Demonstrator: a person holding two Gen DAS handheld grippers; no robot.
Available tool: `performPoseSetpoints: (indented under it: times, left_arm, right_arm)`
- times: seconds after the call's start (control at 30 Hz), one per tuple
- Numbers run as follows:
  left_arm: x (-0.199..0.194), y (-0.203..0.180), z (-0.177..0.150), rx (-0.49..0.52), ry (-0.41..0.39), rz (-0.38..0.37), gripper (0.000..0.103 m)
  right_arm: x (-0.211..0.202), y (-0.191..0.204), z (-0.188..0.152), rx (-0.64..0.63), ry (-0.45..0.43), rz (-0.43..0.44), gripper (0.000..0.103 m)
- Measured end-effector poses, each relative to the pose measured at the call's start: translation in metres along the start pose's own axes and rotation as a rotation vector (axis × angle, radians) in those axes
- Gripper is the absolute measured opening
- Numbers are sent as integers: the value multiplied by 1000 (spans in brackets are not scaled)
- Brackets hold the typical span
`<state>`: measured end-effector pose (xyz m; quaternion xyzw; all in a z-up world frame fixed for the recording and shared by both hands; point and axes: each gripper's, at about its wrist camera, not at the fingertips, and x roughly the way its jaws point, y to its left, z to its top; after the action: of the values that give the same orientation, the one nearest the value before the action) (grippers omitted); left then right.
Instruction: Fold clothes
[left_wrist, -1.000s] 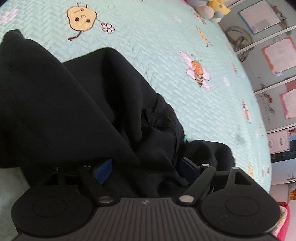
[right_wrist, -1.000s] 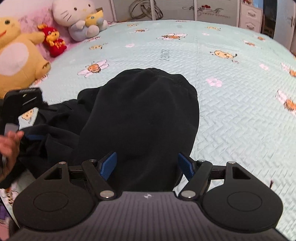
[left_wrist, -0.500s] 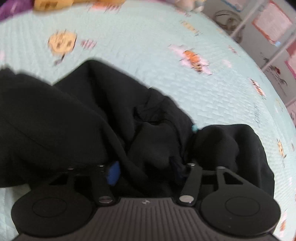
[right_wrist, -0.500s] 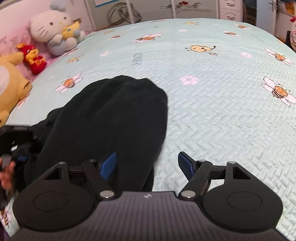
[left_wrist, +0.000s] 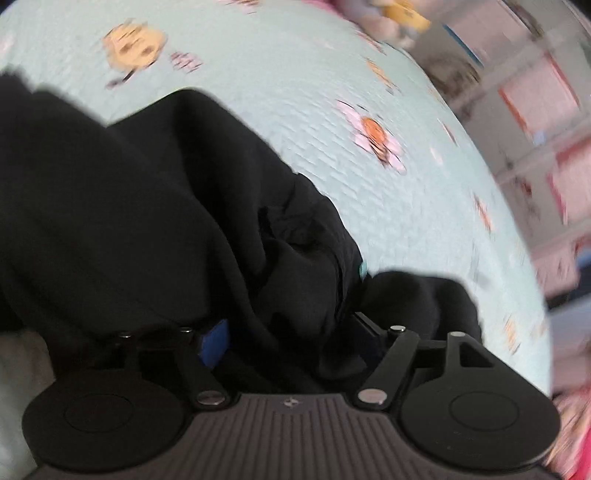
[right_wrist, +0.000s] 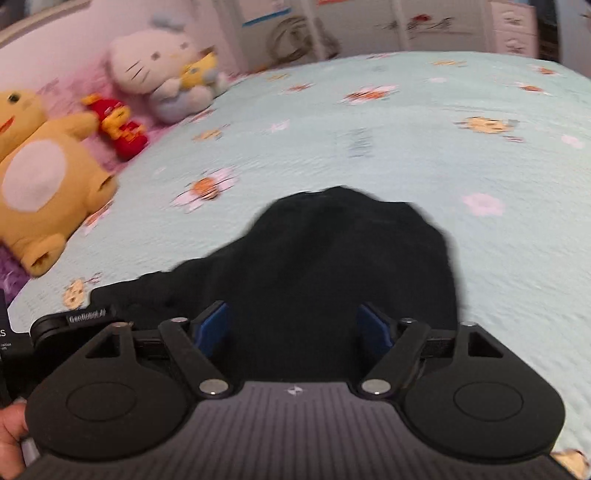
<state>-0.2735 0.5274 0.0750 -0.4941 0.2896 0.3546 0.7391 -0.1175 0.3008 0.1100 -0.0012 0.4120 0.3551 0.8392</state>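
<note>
Open bed (right_wrist: 498, 258) lies beyond the black garment (right_wrist: 332, 266), which now sits between the right gripper (right_wrist: 293, 328)'s wide fingers, while the left gripper (left_wrist: 291, 336)'s fingers stay spread around bunched cloth.

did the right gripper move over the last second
Yes. The right gripper has swung toward the plush toys: the yellow plush and white cat plush sit nearer centre now.

The black garment (right_wrist: 332, 266) is matt, soft cloth; the quilt (right_wrist: 480, 166) looks stitched and textured, though blurred; the toys (right_wrist: 44, 184) seem plush.
</note>
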Motion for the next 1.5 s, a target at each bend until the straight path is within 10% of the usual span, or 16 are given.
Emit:
performPoseSetpoints:
  times: [0.2,0.43,0.67,0.77,0.87,1.0,1.5]
  left_arm:
    - [2,9,-7,56,-18,39,25]
    - [-3,30,-16,65,-41,-35,17]
    - [-17,36,-39,143,-53,-65,13]
    - [-23,44,-42,151,-49,-89,13]
    - [-29,43,-44,180,-58,-94,11]
    - [-48,41,-50,253,-95,-98,8]
    - [-205,-45,-62,594,-361,-330,7]
  right_arm:
    - [53,47,20,-71,62,-54,80]
    - [87,55,24,-135,78,-252,80]
    - [99,29,19,-93,91,-243,79]
    - [89,21,11,-104,43,-207,53]
    - [62,5,-1,-67,-11,-108,20]
    - [9,-5,-24,-109,-131,-54,2]
    - [-211,8,-40,-457,-604,-126,1]
